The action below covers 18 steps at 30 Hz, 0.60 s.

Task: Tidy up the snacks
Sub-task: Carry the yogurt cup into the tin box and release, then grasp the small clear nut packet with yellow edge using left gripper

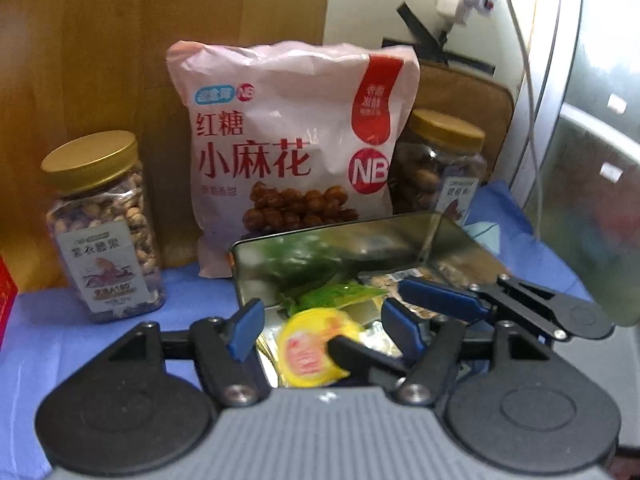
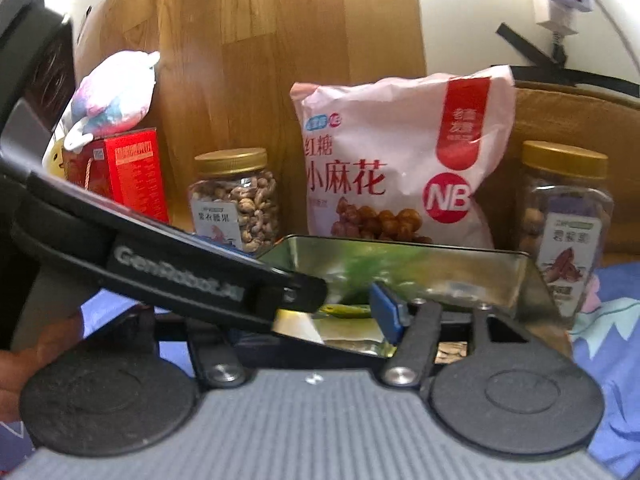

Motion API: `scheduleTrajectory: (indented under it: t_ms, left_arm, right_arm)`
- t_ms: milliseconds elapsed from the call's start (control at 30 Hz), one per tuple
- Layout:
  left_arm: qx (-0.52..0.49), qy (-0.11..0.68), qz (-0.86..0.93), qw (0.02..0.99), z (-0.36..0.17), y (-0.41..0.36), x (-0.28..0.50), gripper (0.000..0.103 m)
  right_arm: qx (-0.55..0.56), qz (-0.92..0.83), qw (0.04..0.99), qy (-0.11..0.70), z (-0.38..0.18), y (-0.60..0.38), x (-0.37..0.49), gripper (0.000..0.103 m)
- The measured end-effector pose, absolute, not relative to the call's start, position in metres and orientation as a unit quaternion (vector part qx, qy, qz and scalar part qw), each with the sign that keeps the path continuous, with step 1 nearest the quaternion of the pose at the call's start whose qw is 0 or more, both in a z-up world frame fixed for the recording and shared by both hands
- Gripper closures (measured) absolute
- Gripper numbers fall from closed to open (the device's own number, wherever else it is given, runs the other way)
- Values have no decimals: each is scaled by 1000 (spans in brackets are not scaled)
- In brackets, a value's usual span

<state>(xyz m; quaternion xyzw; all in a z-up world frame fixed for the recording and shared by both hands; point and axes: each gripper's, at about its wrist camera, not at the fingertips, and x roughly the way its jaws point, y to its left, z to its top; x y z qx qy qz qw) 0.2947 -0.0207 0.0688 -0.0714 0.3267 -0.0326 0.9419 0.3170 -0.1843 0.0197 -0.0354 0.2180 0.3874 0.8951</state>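
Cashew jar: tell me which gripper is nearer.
Left. The left gripper is over the tin, right of the cashew jar; the right gripper reaches in from the tin's right side.

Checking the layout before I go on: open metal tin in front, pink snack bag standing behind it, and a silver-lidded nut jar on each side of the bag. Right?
Not quite. The jar lids are gold, not silver: the cashew jar and the other jar in the right wrist view. The open tin in front and the pink bag standing behind it are as you said.
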Motion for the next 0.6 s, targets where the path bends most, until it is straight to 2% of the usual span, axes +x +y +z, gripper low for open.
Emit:
scheduleTrajectory:
  t_ms: [233, 367, 600]
  left_arm:
    - [-129, 293, -26, 947, 80, 24, 226, 32]
    - [-149, 317, 1, 937, 61, 44, 192, 32]
    - [-218, 363, 27, 905, 24, 77, 150, 32]
  right_arm:
    - [17, 401, 888, 223, 34, -214, 279, 38]
    - [56, 440, 850, 285, 29, -217, 260, 38]
    - [112, 490, 742, 444, 0, -191, 246, 38]
